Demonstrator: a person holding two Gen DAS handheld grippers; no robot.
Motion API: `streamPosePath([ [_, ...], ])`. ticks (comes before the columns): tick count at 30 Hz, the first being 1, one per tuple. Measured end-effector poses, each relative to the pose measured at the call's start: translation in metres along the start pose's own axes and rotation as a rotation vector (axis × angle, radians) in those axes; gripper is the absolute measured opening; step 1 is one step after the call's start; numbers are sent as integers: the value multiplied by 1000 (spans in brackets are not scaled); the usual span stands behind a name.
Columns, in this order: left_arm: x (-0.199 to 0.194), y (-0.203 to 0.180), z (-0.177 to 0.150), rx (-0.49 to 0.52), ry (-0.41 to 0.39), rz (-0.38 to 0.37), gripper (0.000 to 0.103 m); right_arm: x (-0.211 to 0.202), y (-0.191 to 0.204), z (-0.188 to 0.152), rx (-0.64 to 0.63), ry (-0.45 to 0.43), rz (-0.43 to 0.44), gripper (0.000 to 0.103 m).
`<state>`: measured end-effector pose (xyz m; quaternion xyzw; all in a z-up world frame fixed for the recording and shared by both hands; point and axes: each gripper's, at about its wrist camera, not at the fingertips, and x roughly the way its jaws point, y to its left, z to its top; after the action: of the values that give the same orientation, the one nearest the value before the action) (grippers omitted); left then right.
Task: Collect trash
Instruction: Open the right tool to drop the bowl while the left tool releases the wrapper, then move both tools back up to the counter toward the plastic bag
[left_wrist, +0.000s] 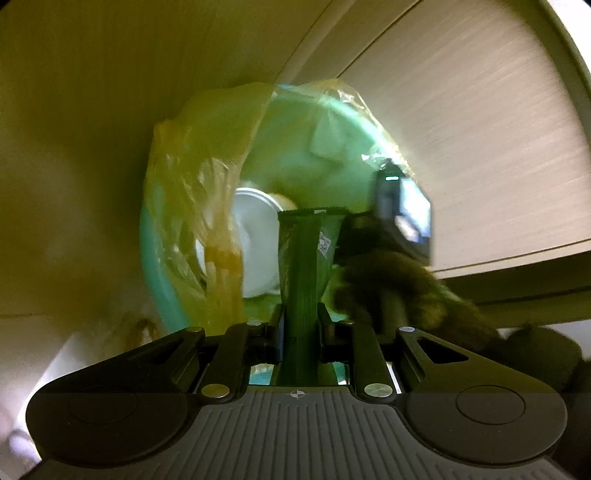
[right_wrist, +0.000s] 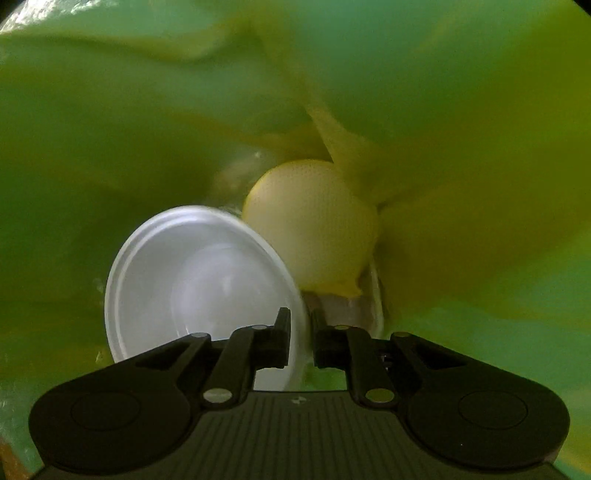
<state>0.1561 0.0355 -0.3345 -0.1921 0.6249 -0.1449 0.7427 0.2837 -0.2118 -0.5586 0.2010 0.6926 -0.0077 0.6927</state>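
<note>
My left gripper (left_wrist: 299, 317) is shut on a long green snack wrapper (left_wrist: 301, 258), which sticks up from the jaws above the mouth of a teal bin (left_wrist: 155, 266) lined with a yellow plastic bag (left_wrist: 192, 177). My right gripper (right_wrist: 300, 332) is deep inside the bin, jaws a little apart. The rim of a white plastic cup (right_wrist: 199, 273) runs through the gap, and the pads do not seem to press it. A pale yellow dotted ball (right_wrist: 310, 229) lies behind the cup. The cup (left_wrist: 255, 236) also shows in the left wrist view, beside a furry sleeve (left_wrist: 391, 288).
A wood-grain cabinet panel (left_wrist: 480, 147) stands right of the bin and a plain beige wall (left_wrist: 74, 110) to its left. The bag's folds (right_wrist: 406, 110) crowd in around the right gripper. A brownish scrap (right_wrist: 343, 306) lies under the ball.
</note>
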Motion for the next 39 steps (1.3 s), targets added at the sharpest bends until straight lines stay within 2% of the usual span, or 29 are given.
streamPosePath([
  [1, -1, 0, 1, -17, 14, 1, 19, -14, 1, -6, -17, -11, 11, 24],
  [2, -2, -2, 3, -32, 25, 6, 20, -29, 1, -11, -28, -19, 25, 37],
  [4, 0, -3, 7, -71, 48, 27, 20, -60, 0, -22, -51, -42, 66, 49],
  [6, 3, -5, 11, -119, 74, 58, 20, -94, -1, -32, -71, -83, 74, 49],
  [9, 16, -6, 17, -214, 148, 61, 20, -145, -7, -55, -53, -131, 90, 49],
  [12, 30, -4, 22, -348, 215, -13, 20, -192, -21, -79, 13, -156, 150, 49],
  [15, 54, -2, 37, -495, 177, -76, 23, -224, -32, -102, 54, -177, 165, 49],
  [16, 64, 0, 43, -550, 158, -61, 25, -237, -37, -110, 57, -186, 163, 50],
  [18, 79, 3, 53, -594, 146, 30, 26, -247, -43, -112, 53, -202, 140, 50],
  [19, 81, 3, 56, -591, 129, 80, 26, -257, -46, -118, 47, -213, 121, 49],
  [22, 76, 0, 60, -549, 70, 132, 26, -286, -57, -136, 19, -248, 68, 49],
  [24, 62, 4, 53, -589, 41, 128, 26, -296, -64, -147, 16, -265, 43, 50],
  [26, 43, 2, 45, -579, 24, 88, 26, -299, -79, -155, 27, -265, 31, 50],
  [30, -5, -20, 28, -429, 20, 31, 26, -308, -90, -170, 57, -255, 38, 50],
  [34, -68, -53, 19, -243, -11, -13, 26, -322, -74, -177, -1, -278, 27, 50],
  [39, -152, -91, 34, -20, -137, -78, 26, -352, -28, -169, -130, -378, 1, 50],
])
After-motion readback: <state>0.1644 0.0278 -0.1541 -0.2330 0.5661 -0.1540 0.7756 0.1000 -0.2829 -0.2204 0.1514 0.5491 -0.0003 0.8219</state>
